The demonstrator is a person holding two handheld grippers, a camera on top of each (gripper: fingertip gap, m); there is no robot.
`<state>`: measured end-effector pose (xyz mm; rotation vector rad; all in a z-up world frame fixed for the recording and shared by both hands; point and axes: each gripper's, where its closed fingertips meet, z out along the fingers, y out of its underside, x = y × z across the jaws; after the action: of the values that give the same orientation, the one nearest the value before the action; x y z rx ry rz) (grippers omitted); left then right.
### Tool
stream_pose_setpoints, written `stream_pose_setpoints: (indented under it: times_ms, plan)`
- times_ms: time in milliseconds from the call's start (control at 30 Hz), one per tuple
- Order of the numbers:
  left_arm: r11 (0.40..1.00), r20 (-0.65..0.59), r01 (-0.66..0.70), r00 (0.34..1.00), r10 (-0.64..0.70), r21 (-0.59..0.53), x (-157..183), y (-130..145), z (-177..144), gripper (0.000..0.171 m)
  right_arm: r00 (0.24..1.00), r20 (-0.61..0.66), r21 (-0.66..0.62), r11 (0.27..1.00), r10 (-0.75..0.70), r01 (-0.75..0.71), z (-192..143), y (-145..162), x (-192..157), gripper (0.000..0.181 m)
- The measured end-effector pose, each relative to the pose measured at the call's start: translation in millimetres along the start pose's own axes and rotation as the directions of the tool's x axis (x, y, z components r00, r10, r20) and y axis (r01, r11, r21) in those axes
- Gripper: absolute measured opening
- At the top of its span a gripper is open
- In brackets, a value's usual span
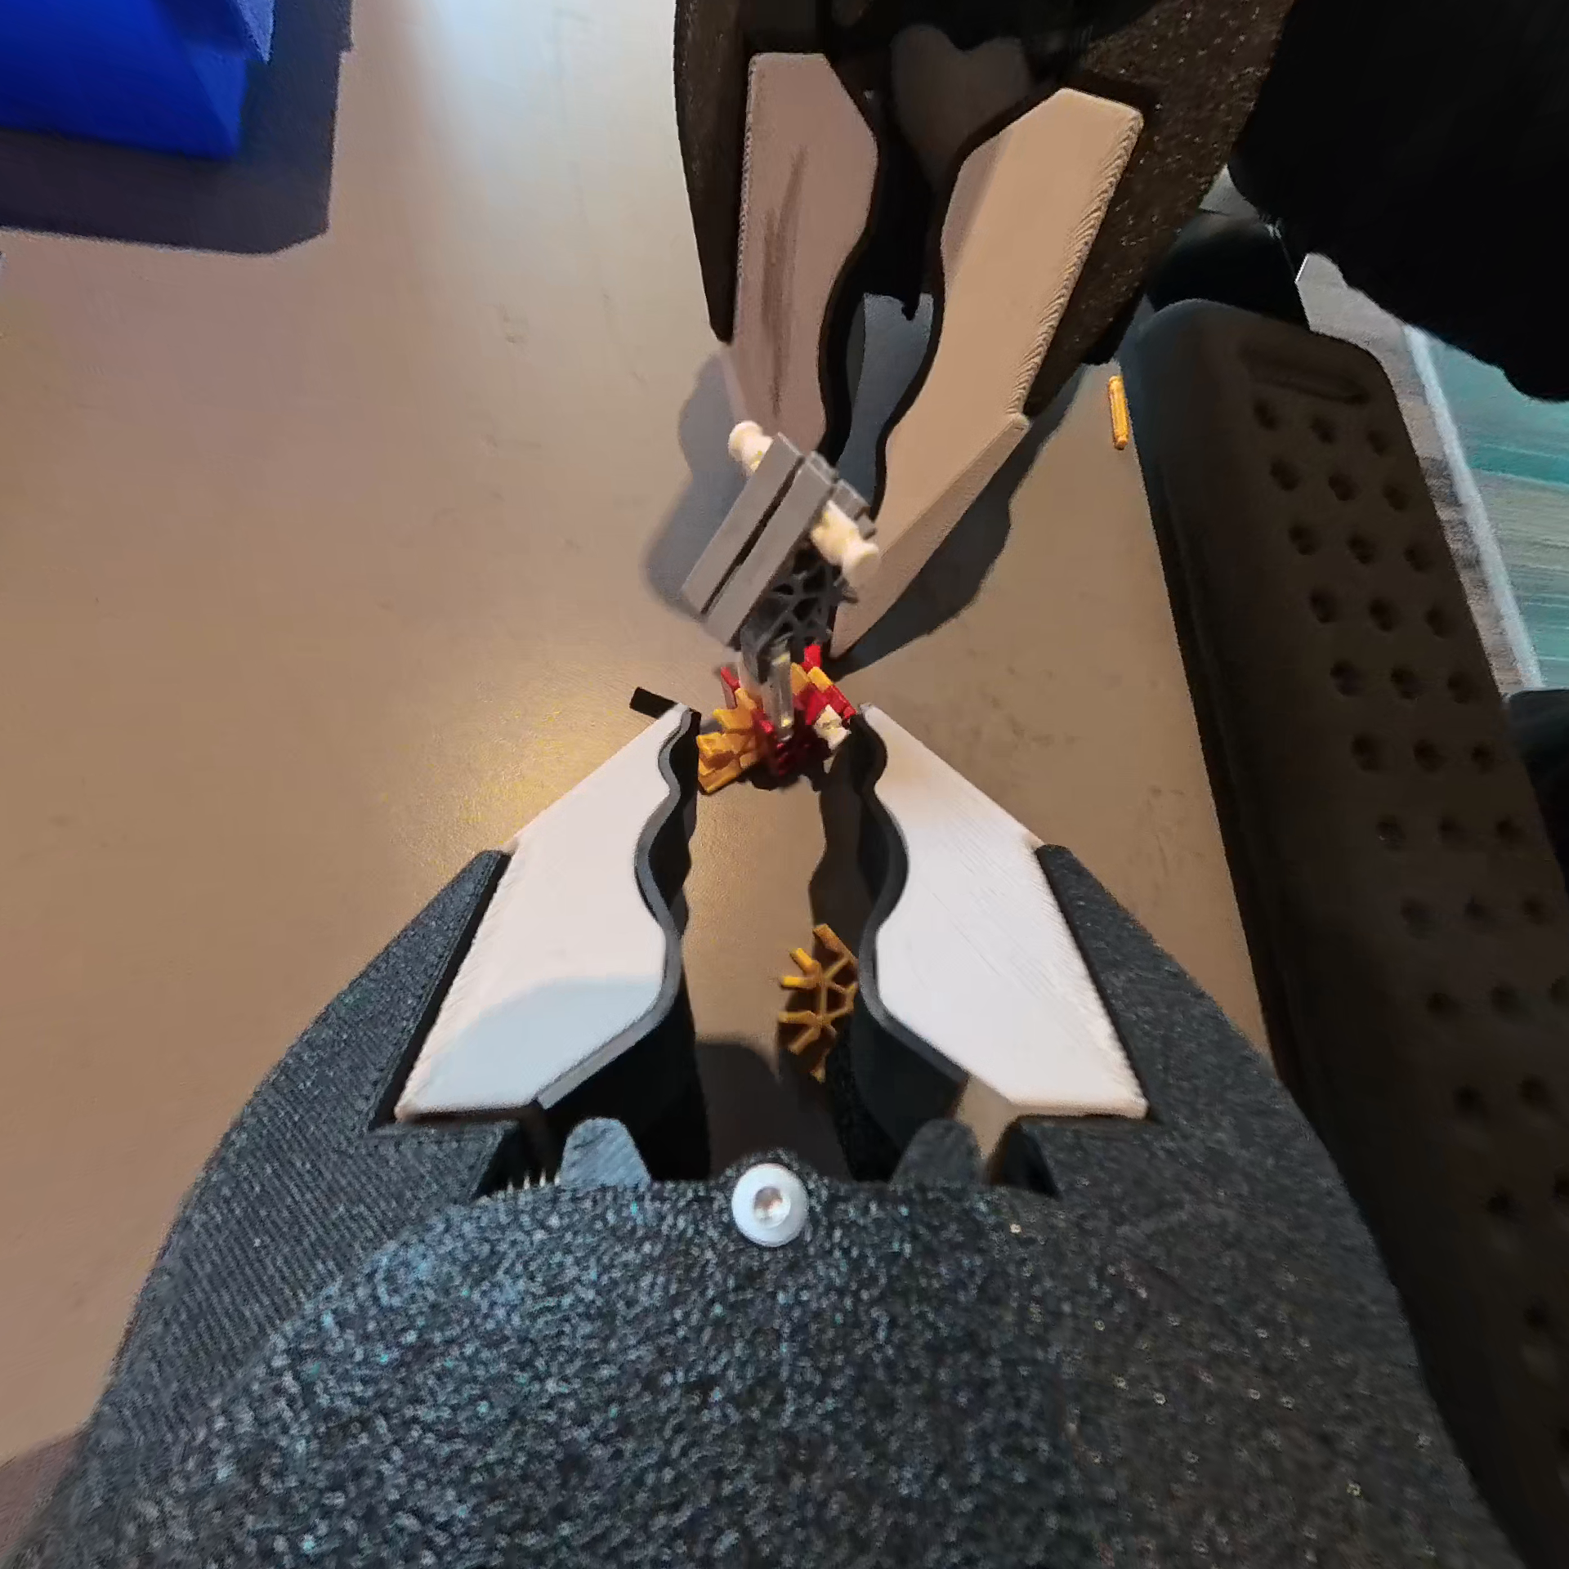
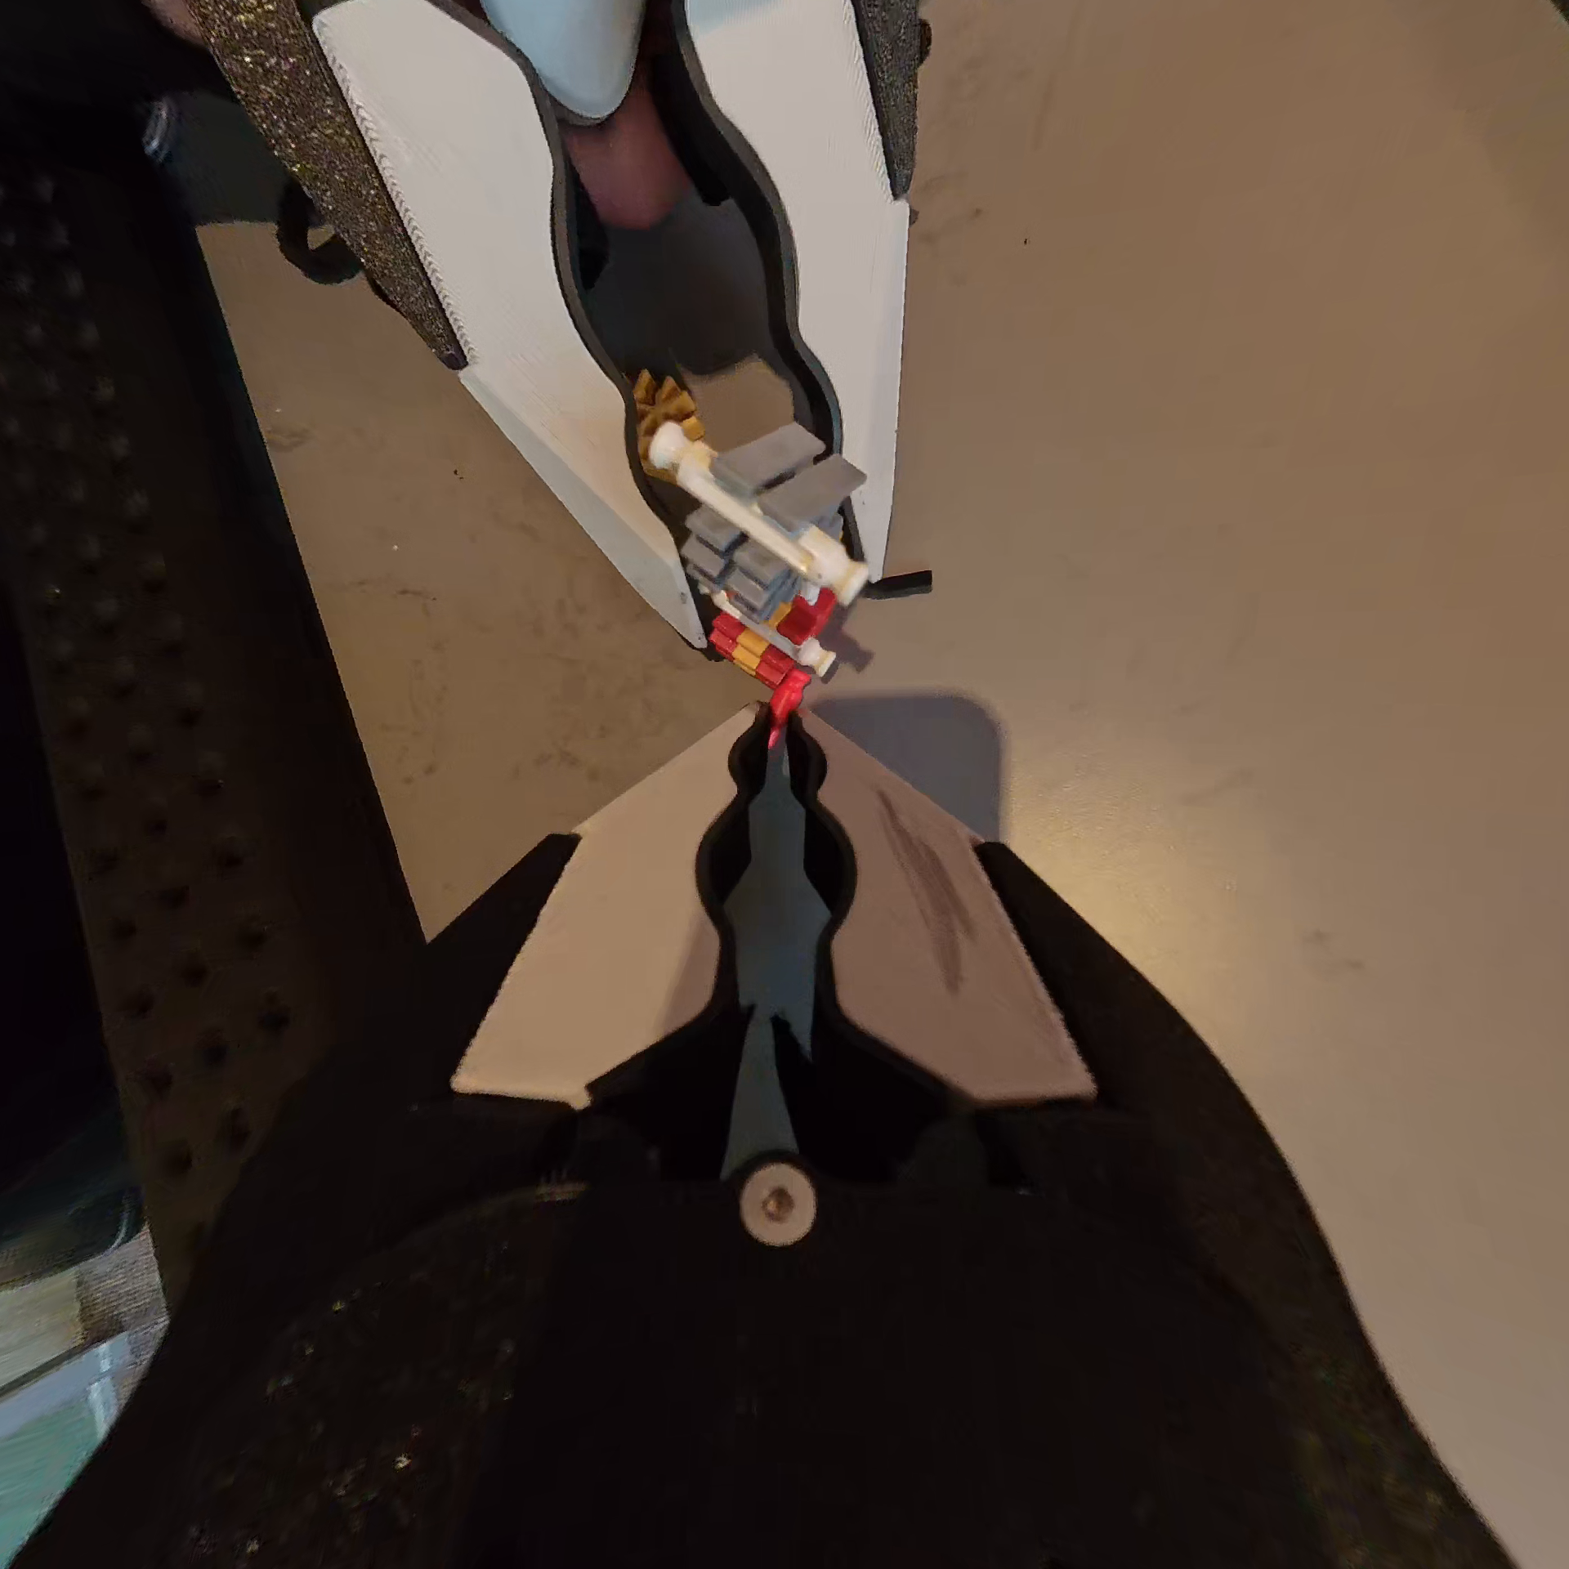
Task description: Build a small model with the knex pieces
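A tan table fills both views, with a black perforated chair back along its right edge in the left wrist view and a blue block at the far left corner; no container shows anywhere.

The left gripper has its white fingers set around a small toy assembly of red and yellow connector pieces with grey bricks and white rods; the tips seem to press on it, though blur makes the contact uncertain.

The right gripper comes in from the far side, its jaws nearly closed and pinching a small red piece that sticks out of the same assembly.

A loose yellow toothed connector lies on the table between the left gripper's fingers, nearer the camera. A short yellow rod lies far right, just beside the chair back.
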<state>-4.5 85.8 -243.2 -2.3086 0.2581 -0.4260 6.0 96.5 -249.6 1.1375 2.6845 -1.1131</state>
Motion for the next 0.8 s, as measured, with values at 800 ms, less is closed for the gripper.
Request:
stream_pose_setpoints:
  times_ms: [800]
  plan:
    - [0.998,-0.072,0.055,0.996,-0.056,-0.012,1.4,-1.9,1.1,0.034,1.000,-0.002,0.034,0.999,0.007,-0.007,-4.7,4.1,0.8,0.001]
